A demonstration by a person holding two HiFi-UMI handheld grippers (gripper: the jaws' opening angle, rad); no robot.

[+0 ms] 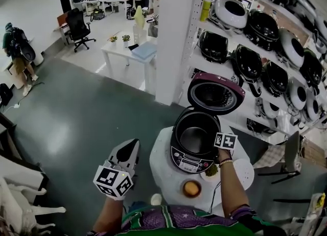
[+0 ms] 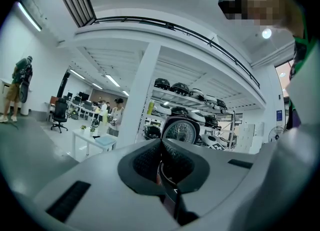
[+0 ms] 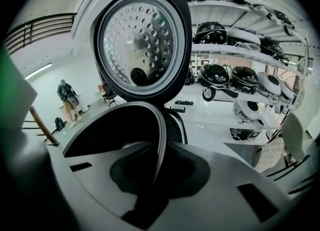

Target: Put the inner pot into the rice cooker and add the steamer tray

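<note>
The black rice cooker [image 1: 190, 159] stands on a small round white table [image 1: 162, 171] with its lid [image 1: 214, 93] raised. The inner pot [image 1: 194, 139] sits inside the cooker. My right gripper [image 1: 218, 145] is at the pot's right edge. In the right gripper view the pot's thin rim [image 3: 161, 125] runs between the jaws of the right gripper [image 3: 159, 160], which are shut on it, under the perforated lid [image 3: 140, 40]. A white round tray [image 1: 245, 174] lies on the table right of my forearm. My left gripper [image 1: 134, 144] hangs left of the table, shut and holding nothing [image 2: 161, 147].
On the table in front of the cooker are a small bowl with something orange [image 1: 191, 188] and a small green item [image 1: 211, 169]. Shelves of rice cookers [image 1: 265, 51] fill the right. A white pillar [image 1: 176, 36], a white desk [image 1: 127, 51] and a chair [image 1: 288, 158] stand nearby.
</note>
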